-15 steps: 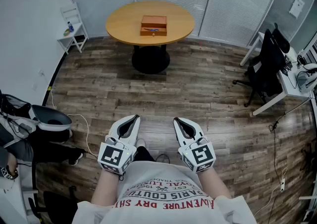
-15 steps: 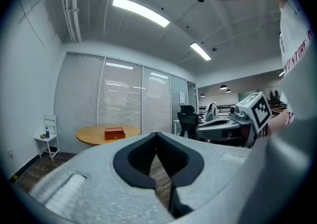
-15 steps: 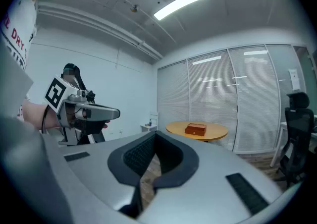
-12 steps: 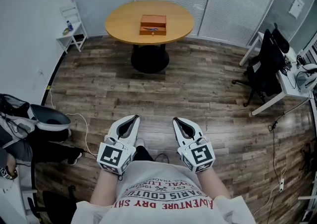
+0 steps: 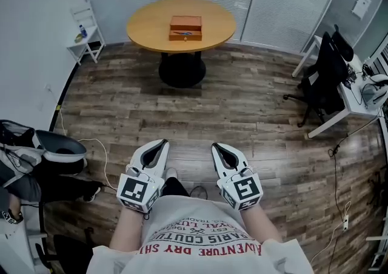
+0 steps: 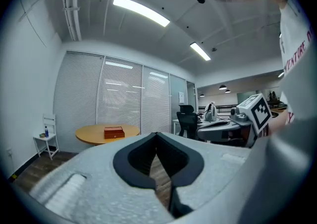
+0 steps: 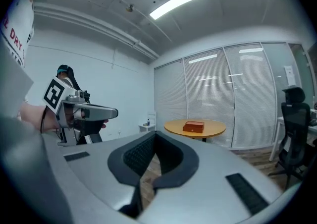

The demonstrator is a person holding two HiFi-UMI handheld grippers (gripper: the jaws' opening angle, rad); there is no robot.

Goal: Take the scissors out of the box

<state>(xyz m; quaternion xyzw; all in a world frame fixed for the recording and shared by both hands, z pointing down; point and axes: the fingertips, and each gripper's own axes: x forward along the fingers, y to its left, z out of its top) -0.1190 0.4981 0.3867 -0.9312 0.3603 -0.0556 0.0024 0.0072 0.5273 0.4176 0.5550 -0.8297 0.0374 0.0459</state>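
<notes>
- Left tool: we hold it near, jaws closed, empty.
- Right tool: just right of it, jaws closed, empty.
- Box: on the round surface, far across the floor; we cannot make out the scissors.

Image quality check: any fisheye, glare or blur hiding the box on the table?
Head view: sharp, evenly lit, edges bowed; box on the round table is clear but small. Left gripper view: heavy fisheye, black corners, ceiling light blown out. Right gripper view: same fisheye and glare; box legible.
</notes>
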